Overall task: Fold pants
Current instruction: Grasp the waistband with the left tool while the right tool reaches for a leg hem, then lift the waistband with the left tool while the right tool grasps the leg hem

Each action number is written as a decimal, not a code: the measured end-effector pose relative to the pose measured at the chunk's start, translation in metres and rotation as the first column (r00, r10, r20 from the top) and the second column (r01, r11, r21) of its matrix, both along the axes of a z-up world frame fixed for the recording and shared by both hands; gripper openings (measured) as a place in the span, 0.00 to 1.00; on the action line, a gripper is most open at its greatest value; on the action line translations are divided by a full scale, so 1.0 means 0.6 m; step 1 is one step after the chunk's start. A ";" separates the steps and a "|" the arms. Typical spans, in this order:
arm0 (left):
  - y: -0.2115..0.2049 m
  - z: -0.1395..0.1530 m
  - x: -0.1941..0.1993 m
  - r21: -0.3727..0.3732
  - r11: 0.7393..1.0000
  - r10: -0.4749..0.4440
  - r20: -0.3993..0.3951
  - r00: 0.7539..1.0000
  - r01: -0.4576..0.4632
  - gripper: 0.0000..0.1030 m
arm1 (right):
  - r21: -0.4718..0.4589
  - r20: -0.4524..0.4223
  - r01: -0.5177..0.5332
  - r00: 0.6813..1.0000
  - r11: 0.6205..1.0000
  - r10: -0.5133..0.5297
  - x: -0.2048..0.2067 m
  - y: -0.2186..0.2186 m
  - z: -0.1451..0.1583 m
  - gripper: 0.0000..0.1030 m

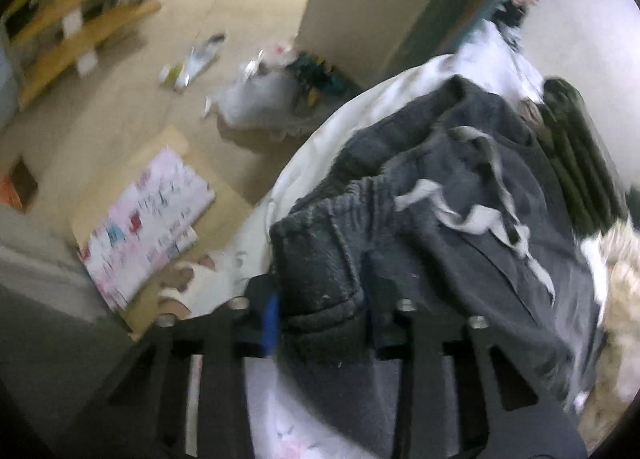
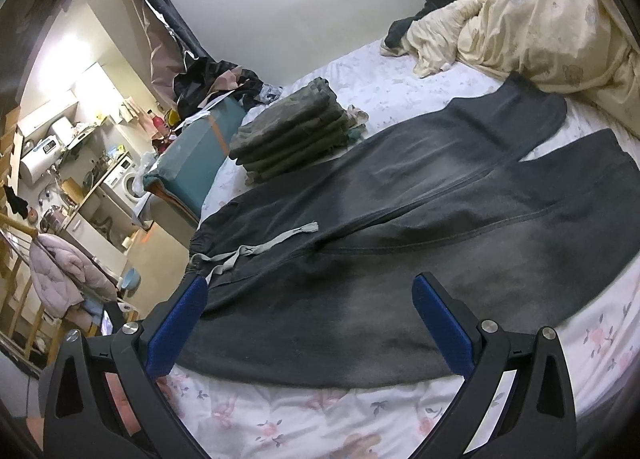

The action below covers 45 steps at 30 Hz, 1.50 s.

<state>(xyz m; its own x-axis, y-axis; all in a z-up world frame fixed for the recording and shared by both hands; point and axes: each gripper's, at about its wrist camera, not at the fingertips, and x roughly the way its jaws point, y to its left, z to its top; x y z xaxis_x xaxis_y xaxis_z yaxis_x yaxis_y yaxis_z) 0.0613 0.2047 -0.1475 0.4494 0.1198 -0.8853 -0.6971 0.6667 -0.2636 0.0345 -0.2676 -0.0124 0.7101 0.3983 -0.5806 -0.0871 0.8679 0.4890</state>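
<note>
Charcoal fleece fills both of my views: the pants (image 2: 400,219) lie spread on the floral bedsheet (image 2: 304,419), waistband toward the edge of the bed, both legs running away toward the rumpled cream duvet (image 2: 532,27) at the far end. A grey drawstring (image 2: 256,249) trails across the front of the pants near the waistband.

My left gripper (image 1: 320,299) has its fingers pressed in on a bunched corner of the waistband, the thick dark cloth squeezed between them and lifted off the sheet; this view is blurred. The drawstring loops loose just past that fold.

My right gripper (image 2: 310,323) hovers over the upper part of the pants, its blue-padded fingers (image 2: 178,323) spread wide, holding nothing; whether the pads touch the cloth I cannot tell.

Beyond the pants, near the far leg, sits a stack of folded olive clothes (image 2: 292,131). Past the waistband end, off the bed, a cluttered floor (image 1: 132,107) shows.
</note>
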 end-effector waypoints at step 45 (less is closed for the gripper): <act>-0.040 0.054 0.034 0.281 0.948 -0.125 -0.094 0.988 0.147 0.14 | 0.136 -0.491 0.849 0.505 0.510 -0.710 0.069 -0.457 -0.279 0.78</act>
